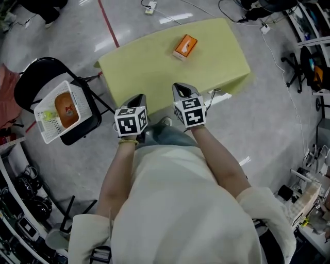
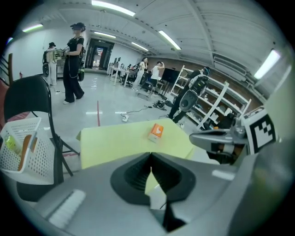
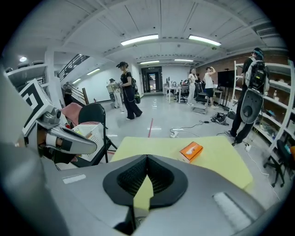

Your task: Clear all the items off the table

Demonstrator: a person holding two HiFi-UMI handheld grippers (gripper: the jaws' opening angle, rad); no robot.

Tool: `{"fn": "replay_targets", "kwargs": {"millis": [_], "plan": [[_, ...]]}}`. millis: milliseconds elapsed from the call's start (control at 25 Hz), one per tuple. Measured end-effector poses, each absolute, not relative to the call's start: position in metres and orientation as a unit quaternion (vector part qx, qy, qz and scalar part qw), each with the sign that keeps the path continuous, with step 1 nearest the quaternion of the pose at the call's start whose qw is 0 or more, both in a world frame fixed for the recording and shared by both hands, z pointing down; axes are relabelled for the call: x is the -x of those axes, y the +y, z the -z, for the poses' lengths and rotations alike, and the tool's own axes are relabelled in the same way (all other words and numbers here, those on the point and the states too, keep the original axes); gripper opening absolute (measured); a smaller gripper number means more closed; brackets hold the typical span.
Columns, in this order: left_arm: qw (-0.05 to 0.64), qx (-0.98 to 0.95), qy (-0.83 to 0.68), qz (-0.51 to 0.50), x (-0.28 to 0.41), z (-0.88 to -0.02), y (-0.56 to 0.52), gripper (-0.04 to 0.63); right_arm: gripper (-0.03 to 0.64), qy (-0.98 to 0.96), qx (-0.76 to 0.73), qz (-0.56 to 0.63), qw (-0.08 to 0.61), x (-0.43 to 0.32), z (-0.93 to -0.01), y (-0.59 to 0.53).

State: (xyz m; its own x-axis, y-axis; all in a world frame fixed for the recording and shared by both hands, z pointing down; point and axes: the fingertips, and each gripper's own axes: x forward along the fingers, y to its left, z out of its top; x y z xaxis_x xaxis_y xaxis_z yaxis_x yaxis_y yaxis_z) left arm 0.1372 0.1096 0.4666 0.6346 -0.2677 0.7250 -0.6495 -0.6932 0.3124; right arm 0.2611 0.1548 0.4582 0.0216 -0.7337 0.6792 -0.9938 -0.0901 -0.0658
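Note:
An orange box (image 1: 185, 46) (image 2: 156, 132) (image 3: 191, 151) lies alone on the yellow-green table (image 1: 149, 72) (image 2: 110, 143) (image 3: 221, 161), toward its far side. My left gripper (image 1: 138, 99) (image 2: 150, 157) is shut and empty, hovering at the table's near edge. My right gripper (image 1: 180, 87) (image 3: 146, 158) is beside it, also shut with nothing in it. Both point toward the table, well short of the box. A white basket (image 1: 47, 114) (image 2: 18, 150) (image 3: 91, 132) holding an orange item and a yellow-green item rests on a black chair (image 1: 36, 82) left of the table.
A red floor line (image 1: 109, 23) runs behind the table. Cables and a power strip (image 1: 150, 7) lie on the floor beyond it. Office chairs (image 1: 304, 67) and shelving stand at the right. Several people (image 2: 73, 62) stand far off in the room.

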Motion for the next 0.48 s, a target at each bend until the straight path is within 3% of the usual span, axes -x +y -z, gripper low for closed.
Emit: {"fn": "replay_targets", "kwargs": {"millis": [480], "plan": [[0.245,-0.885,-0.173,-0.357,-0.245,-0.467,0.155,0.009,0.000,-0.556,-0.749,-0.311,0.185,-0.358,-0.457,0.233]]}}
